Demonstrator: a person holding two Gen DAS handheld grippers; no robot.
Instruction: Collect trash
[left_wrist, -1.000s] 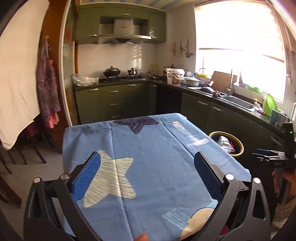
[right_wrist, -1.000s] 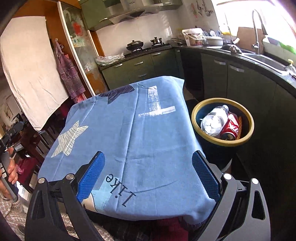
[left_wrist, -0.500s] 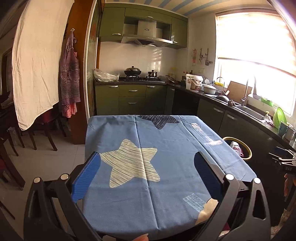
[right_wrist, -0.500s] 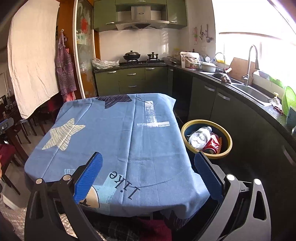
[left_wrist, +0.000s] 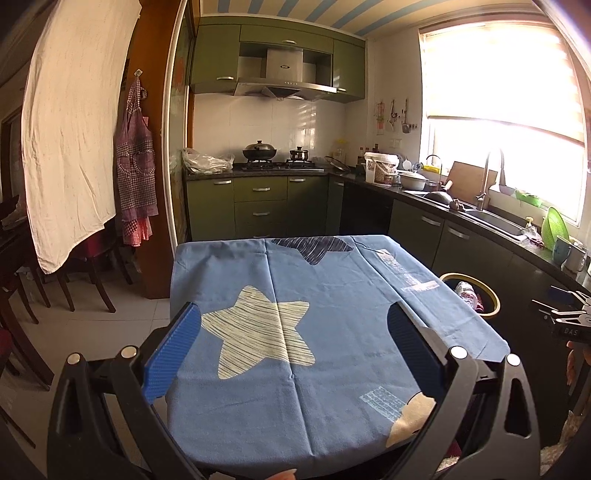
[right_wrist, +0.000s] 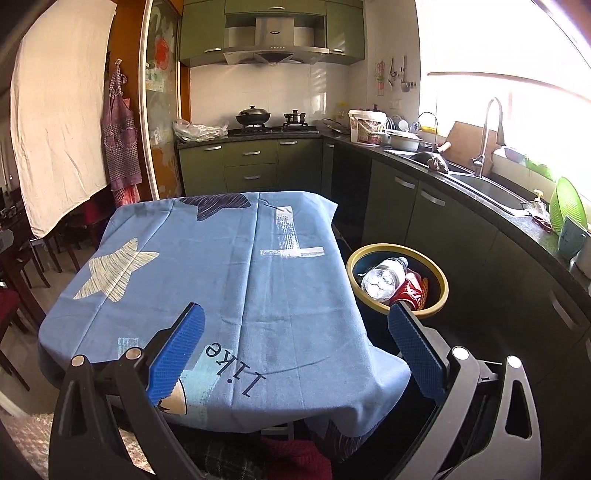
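Left gripper (left_wrist: 293, 343): blue ribbed pads on black frames, fingers spread wide, nothing between them; held above the near end of the surface (left_wrist: 332, 295).

Right gripper (right_wrist: 295, 347): same build, fingers likewise wide apart and empty; held over the near right corner of the surface.

Surface: draped in a soft blue cloth with fold creases, printed with a cream striped star (left_wrist: 262, 328), a dark star at the far end, and white patches. The right wrist view alone shows the printed word "Like" (right_wrist: 236, 373) near the front edge.

Trash bin (right_wrist: 399, 280): round, dark body, yellow rim, standing on the floor just beside the surface's right side. The right wrist view looks into it: a crumpled clear plastic bottle (right_wrist: 384, 278) lies against a red can or wrapper (right_wrist: 410, 290). The left wrist view shows only part of the rim and a sliver of the contents.

Left wrist view alone: the other handheld device at the right edge, with fingertips of a hand (left_wrist: 572, 363) under it.

Background: green cabinets, steel hood, dark counter, steel sink, hanging white cloth.
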